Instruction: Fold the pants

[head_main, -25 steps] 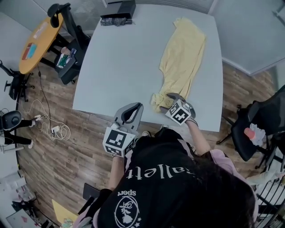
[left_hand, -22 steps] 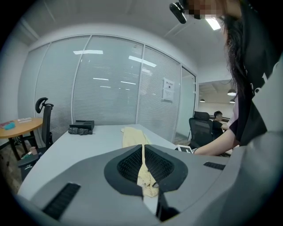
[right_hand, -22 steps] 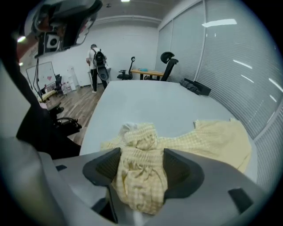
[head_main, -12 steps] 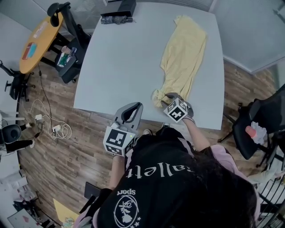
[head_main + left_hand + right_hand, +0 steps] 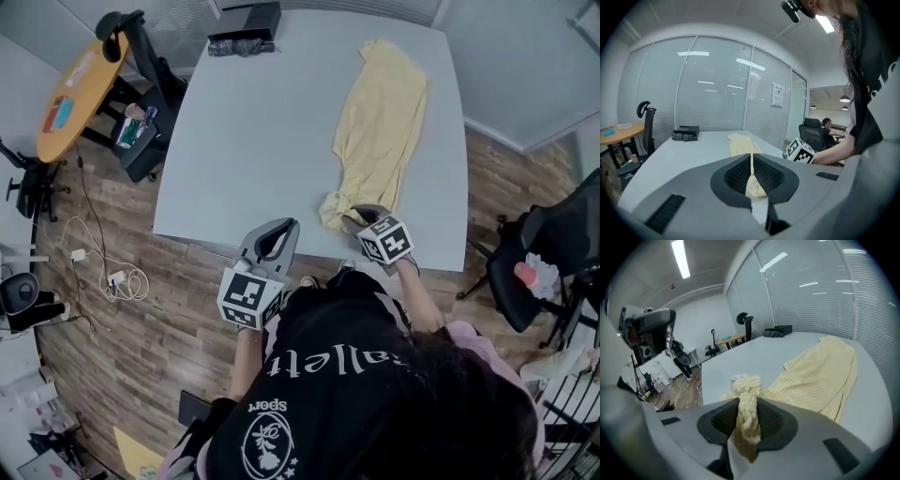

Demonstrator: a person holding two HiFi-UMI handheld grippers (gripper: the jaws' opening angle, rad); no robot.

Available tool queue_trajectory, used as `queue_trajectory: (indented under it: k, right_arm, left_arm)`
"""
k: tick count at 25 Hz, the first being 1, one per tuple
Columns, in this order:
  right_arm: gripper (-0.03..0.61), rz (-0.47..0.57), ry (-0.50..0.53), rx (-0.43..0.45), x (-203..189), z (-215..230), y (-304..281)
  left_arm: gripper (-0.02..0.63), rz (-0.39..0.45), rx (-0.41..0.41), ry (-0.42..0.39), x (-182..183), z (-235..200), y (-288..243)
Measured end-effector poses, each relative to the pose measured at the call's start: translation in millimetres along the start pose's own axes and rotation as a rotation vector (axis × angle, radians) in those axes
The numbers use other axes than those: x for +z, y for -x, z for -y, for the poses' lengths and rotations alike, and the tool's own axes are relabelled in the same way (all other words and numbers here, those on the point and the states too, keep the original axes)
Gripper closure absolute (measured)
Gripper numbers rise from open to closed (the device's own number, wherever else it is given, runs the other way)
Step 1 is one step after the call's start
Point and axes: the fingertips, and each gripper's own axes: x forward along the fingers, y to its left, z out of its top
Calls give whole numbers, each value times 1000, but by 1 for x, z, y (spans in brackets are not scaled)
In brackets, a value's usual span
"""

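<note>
The fold has barely begun, as far as one can judge: the yellow pants lie unfolded along the right side of the table, one long rumpled strip running from near the far right corner down to the near edge; no part is laid over another, and the cloth is creased and narrowed rather than spread flat. Only the first grasp is under way. The right gripper sits at the near edge on the bunched near end of the pants, and its jaws are closing with that twisted wad of cloth pinched between the pads, so this end is being taken up. The left gripper hangs just off the near edge, well left of the pants; its jaws are clenched together with nothing between them, the cloth showing only beyond them. What is left is nearly everything: smoothing the strip, bringing one end over to the other, and squaring up the folded stack. The left gripper would likely have to take a second hold first.
</note>
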Motion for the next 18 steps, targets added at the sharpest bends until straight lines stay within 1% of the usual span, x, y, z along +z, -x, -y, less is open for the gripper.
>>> queue_trajectory:
  k: [4, 7, 13, 18]
  right_arm:
    - [463, 100, -104, 26, 18, -6, 33]
    - [463, 140, -149, 54, 28, -13, 55]
    - [465, 163, -165, 123, 42, -36, 96]
    - [465, 206, -116, 153, 56, -48, 126]
  left_arm:
    - [578, -2, -27, -8, 0, 4, -4]
    - [578, -4, -51, -17, 1, 6, -8]
    - [578, -11, -111, -44, 5, 17, -20]
    - [578, -5, -156, -63, 11, 28, -34]
